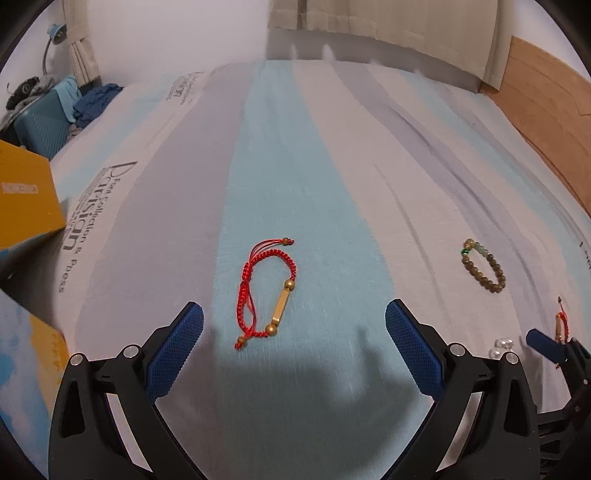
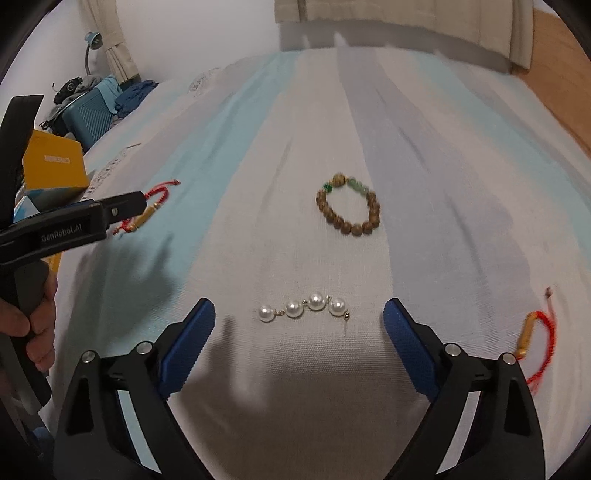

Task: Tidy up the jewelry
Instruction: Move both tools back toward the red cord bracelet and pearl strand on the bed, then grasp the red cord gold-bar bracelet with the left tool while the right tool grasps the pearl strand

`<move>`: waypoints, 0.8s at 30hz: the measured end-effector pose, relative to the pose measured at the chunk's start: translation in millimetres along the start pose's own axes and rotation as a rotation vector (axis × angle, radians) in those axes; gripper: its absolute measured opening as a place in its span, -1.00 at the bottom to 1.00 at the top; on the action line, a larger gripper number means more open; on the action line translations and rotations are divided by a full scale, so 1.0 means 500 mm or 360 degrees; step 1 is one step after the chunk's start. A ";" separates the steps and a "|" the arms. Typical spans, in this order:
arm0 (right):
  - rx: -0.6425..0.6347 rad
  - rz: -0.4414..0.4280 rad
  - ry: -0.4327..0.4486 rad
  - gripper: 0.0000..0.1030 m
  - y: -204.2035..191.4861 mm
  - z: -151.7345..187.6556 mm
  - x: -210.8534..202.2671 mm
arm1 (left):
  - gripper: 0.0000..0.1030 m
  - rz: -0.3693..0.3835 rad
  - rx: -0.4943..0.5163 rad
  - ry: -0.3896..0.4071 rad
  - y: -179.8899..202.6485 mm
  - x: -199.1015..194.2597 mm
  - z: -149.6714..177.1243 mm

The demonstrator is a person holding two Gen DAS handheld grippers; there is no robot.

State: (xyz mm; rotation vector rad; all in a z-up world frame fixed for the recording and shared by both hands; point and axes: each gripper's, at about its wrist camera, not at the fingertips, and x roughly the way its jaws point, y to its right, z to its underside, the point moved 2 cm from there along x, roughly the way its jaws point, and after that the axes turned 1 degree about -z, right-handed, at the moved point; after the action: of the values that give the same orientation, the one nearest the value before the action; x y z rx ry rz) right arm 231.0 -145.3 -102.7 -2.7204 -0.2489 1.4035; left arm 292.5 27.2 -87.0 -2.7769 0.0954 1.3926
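A red cord bracelet with a gold bar [image 1: 267,291] lies on the striped bed sheet [image 1: 332,166], just ahead of my open left gripper [image 1: 294,314] and between its blue pads. In the right wrist view a string of white pearls [image 2: 303,308] lies between the pads of my open right gripper [image 2: 299,314], untouched. Farther off sits a brown bead bracelet with green beads [image 2: 349,206], also seen in the left view as the bead bracelet [image 1: 483,264]. A second red cord bracelet [image 2: 537,338] lies at the right. The left gripper [image 2: 125,206] shows from the side above the first red bracelet.
A yellow box [image 1: 26,195] stands at the left edge of the bed, with a light-blue box [image 1: 22,369] nearer. A teal suitcase with clothes [image 2: 88,110] is beyond the bed's left side. Curtains [image 2: 388,14] hang at the back. A hand [image 2: 26,325] holds the left gripper's handle.
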 end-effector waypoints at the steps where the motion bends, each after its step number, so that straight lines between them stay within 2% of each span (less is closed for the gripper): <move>1: -0.0008 0.0009 -0.0013 0.63 0.000 0.001 0.008 | 0.88 -0.0010 -0.0013 -0.0002 -0.004 0.006 -0.001; 8: -0.0004 0.0012 -0.0007 0.62 0.002 0.004 0.027 | 0.88 -0.0028 -0.0056 -0.0034 -0.024 0.045 -0.001; 11: -0.0009 0.0014 -0.0001 0.55 0.002 0.002 0.031 | 0.88 -0.0028 -0.0050 -0.0034 -0.018 0.054 0.002; 13: -0.0010 0.0009 -0.0003 0.44 0.004 0.002 0.031 | 0.85 -0.0029 -0.0033 -0.0051 -0.016 0.064 0.006; 17: 0.0016 -0.0026 -0.0002 0.30 0.015 0.002 0.027 | 0.44 -0.0012 -0.0047 -0.0086 -0.020 0.080 0.011; 24: 0.0011 -0.0025 -0.0011 -0.04 0.020 0.005 0.024 | 0.20 -0.0016 -0.0039 -0.0079 -0.021 0.082 0.013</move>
State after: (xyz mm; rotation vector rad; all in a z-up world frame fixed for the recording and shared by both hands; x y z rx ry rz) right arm 237.1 -153.1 -115.1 -2.7025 -0.2650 1.4071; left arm 312.5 36.4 -123.7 -2.7564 0.0634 1.4692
